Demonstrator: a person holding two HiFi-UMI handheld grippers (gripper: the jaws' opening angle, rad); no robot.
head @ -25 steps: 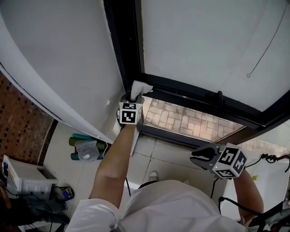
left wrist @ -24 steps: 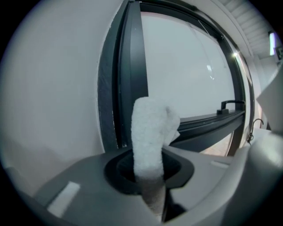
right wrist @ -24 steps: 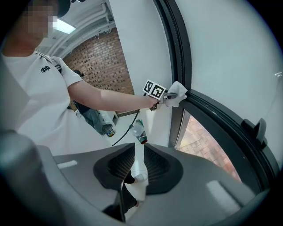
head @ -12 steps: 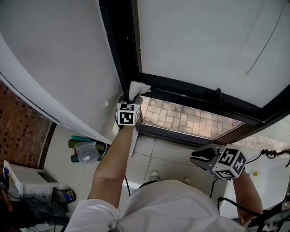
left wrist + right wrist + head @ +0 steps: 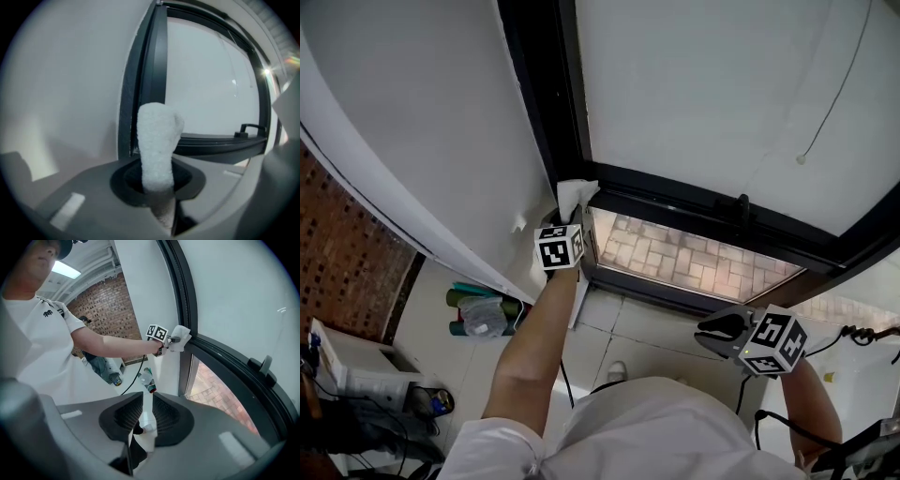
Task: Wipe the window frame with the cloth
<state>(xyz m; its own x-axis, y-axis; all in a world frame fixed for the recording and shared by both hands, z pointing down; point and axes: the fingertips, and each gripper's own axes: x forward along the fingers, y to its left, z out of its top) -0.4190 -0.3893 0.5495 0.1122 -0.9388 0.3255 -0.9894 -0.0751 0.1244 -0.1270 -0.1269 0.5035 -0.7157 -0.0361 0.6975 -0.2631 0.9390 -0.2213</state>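
Note:
The black window frame [image 5: 534, 84] runs up the wall and meets its bottom rail [image 5: 694, 211]. My left gripper [image 5: 567, 217] is shut on a white cloth [image 5: 575, 197], which lies against the frame's lower left corner. In the left gripper view the cloth [image 5: 157, 140] stands up between the jaws, in front of the dark upright [image 5: 150, 70]. The right gripper view shows the same cloth [image 5: 181, 338] from the side, against the frame [image 5: 180, 287]. My right gripper [image 5: 705, 331] hangs low at the right, away from the window, shut with only a thin slit and nothing held.
A small black handle [image 5: 741, 202] sits on the bottom rail. A thin cord [image 5: 834, 94] hangs across the pane. Below on the tiled floor are bottles [image 5: 478, 314], a white box [image 5: 352, 366] and cables [image 5: 862, 333]. A brick wall [image 5: 347, 253] stands at the left.
The left gripper has turned a little while the cloth stays at the frame's corner. The head view has shifted slightly. The right gripper has kept its place.

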